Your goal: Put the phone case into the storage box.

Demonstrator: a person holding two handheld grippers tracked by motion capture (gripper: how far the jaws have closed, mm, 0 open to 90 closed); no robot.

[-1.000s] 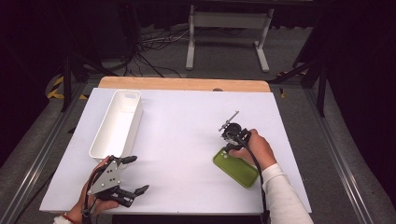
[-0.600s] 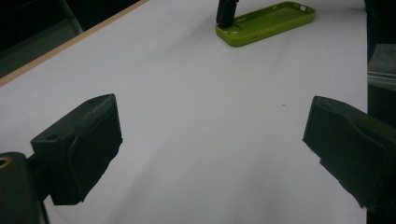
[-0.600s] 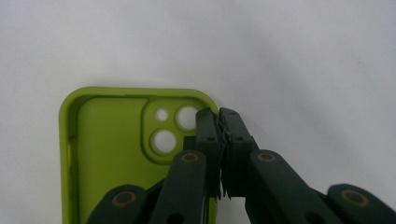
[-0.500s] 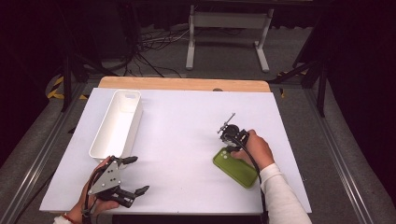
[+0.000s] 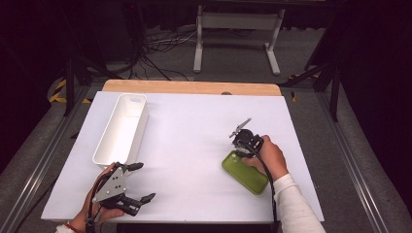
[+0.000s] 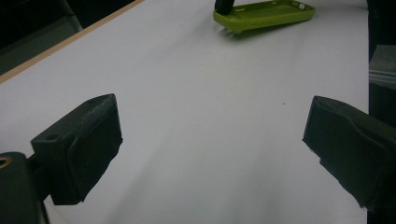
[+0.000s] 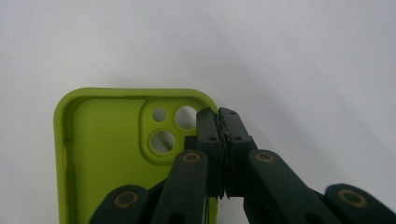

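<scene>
Pinching the rim of the green phone case (image 7: 107,154) between the closed jaws of our right gripper (image 7: 223,122), we have hold of its thin side wall just beside the camera cut-out, near one corner. The jaws have just been closing, and the wall now sits clamped between the pads. The case lies open side up on the white table (image 5: 194,145), at its right side, well apart from the white bin (image 5: 121,128) on the left. We judge it light, soft and rubbery, so it should not slip, but the wall will likely flex and the far end may droop when we lift. A grip on a long side, nearer the middle, would carry it flatter. Our left gripper (image 5: 138,182) hovers near the table's front left edge, jaws wide apart with nothing between them.
</scene>
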